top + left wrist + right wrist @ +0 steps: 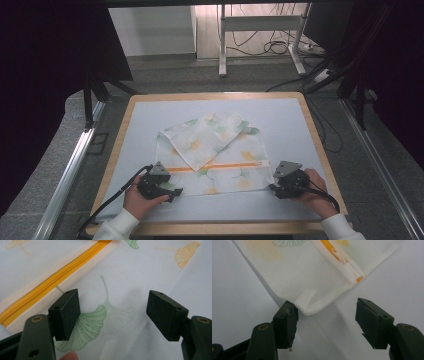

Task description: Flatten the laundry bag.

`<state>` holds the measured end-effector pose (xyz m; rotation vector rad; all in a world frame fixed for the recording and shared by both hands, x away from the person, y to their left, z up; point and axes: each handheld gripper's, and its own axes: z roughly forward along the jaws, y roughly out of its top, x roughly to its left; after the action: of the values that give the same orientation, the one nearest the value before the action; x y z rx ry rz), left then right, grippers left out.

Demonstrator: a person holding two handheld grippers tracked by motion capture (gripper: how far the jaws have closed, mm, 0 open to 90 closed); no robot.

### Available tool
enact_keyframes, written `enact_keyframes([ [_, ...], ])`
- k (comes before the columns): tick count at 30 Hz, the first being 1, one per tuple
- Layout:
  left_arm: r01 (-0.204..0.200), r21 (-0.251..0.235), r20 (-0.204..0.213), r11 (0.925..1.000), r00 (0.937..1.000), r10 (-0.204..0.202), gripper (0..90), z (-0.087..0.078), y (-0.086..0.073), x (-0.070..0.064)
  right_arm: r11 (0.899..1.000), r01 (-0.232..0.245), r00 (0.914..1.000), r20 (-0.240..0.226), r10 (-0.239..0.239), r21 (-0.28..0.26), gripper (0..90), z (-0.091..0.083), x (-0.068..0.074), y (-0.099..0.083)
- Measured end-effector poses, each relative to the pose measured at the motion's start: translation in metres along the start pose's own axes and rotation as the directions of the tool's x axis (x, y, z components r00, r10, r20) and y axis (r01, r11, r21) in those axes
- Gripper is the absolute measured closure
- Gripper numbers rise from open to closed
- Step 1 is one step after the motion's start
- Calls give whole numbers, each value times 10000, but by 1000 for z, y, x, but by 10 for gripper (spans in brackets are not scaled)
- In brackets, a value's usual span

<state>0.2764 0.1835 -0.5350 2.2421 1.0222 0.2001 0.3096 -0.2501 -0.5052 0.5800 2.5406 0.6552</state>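
High view: a white mesh zip pouch printed with green and orange ginkgo leaves [215, 155] is laid flat mid-table on the pale blue mat of the wood-rimmed table [150, 115], its far part folded over. The left gripper [176, 192] is held at the pouch's near left corner, the right gripper [272, 187] at its near right corner.

Left gripper view: jaws are seen wide open, nothing held, poised over the mesh above a green leaf print [87, 325]; the orange zipper [52, 281] is seen far left.

Right gripper view: jaws are spread wide, empty; the pouch's corner [309, 310] is seen between them, just beside the left jaw.
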Motion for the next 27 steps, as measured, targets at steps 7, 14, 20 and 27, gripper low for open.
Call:
enact_keyframes([
  [7,-8,16,-3,10000,10000,8,272,0,0,0,9972,622,9980,-40,-624,-411,474,5,5,15],
  [14,-22,17,9,10000,10000,22,272,0,0,0,9980,385,9971,-641,-417,-499,726,13,4,22],
  [20,4,19,16,10000,10000,-4,272,0,0,0,9965,-596,9929,-1063,532,-579,869,14,-2,23],
  [27,138,-51,250,9999,9996,-137,284,-2,1,2,9921,-888,9814,-1780,719,-888,875,10,4,21],
])
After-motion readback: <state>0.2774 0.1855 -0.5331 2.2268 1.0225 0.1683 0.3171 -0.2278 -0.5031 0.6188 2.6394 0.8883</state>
